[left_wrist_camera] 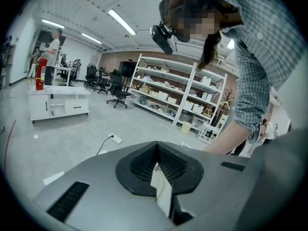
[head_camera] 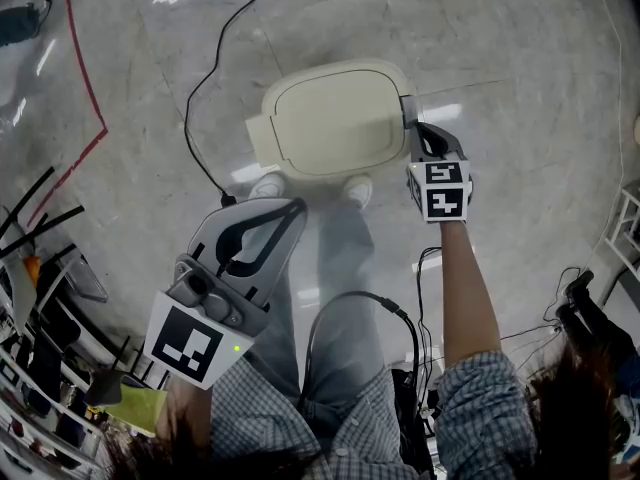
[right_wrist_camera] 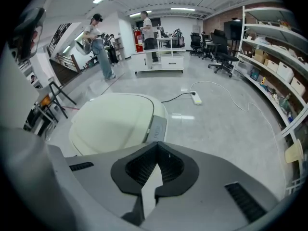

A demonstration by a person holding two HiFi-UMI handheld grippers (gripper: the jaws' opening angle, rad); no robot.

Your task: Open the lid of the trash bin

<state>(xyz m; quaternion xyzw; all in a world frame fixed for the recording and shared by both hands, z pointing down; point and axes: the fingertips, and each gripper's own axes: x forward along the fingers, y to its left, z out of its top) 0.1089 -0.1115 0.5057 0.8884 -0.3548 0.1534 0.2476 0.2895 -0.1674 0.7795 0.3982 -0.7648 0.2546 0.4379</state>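
Note:
A cream trash bin [head_camera: 330,120] stands on the floor just ahead of the person's feet, its lid [right_wrist_camera: 113,124] lying flat and closed. A grey tab [right_wrist_camera: 157,126] sits on the lid's right edge. My right gripper [head_camera: 408,110] is shut and empty, with its tips at that right edge beside the tab; whether they touch it I cannot tell. In the right gripper view the right gripper [right_wrist_camera: 156,146] points over the tab. My left gripper [head_camera: 293,208] is also shut and empty, held up near the body, apart from the bin. In its own view the left gripper [left_wrist_camera: 157,147] faces the room, not the bin.
A black cable [head_camera: 200,118] runs across the floor left of the bin, and a red tape line [head_camera: 85,88] lies further left. A power strip [right_wrist_camera: 196,98] lies on the floor beyond. Shelving [right_wrist_camera: 279,66] stands to the right, folded stands [head_camera: 40,218] to the left. Other people [right_wrist_camera: 98,44] stand far off.

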